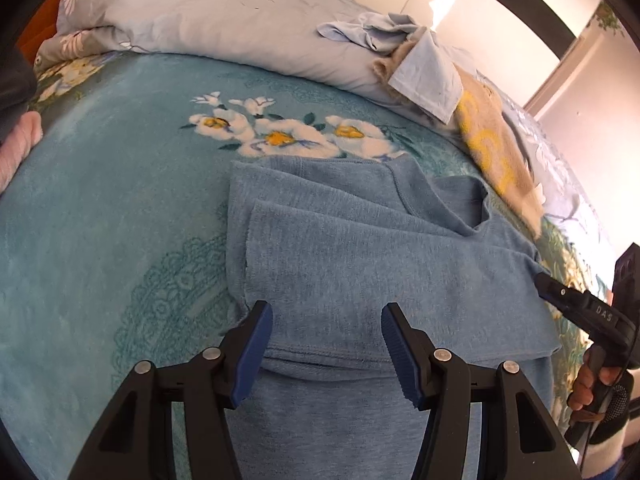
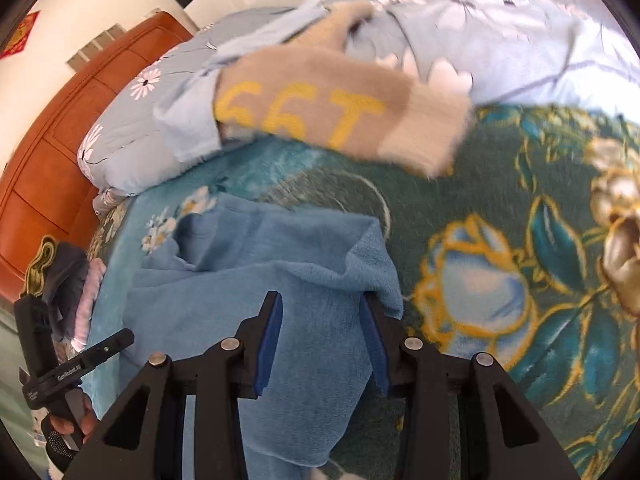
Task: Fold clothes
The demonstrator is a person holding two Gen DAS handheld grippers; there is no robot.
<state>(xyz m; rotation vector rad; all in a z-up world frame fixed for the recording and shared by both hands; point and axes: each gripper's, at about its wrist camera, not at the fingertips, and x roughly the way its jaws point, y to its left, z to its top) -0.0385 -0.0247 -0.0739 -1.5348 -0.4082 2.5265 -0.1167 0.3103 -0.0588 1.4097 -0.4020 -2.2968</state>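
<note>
Blue shirt [image 1: 360,240] under spread left gripper [image 1: 326,320]; right gripper [image 2: 322,312] spread; headboard [image 2: 60,152] right-view only.

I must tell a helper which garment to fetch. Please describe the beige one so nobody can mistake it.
On the teal floral blanket, look toward the rolled grey-blue duvet. The beige fuzzy sweater lies against it, the only garment with big yellow letters.

Yellow characters reading roughly "GGT" on beige sweater [image 2: 320,108], white "DAS" on right gripper [image 1: 538,282] finger, left gripper [image 2: 128,336] lettering illegible
</note>
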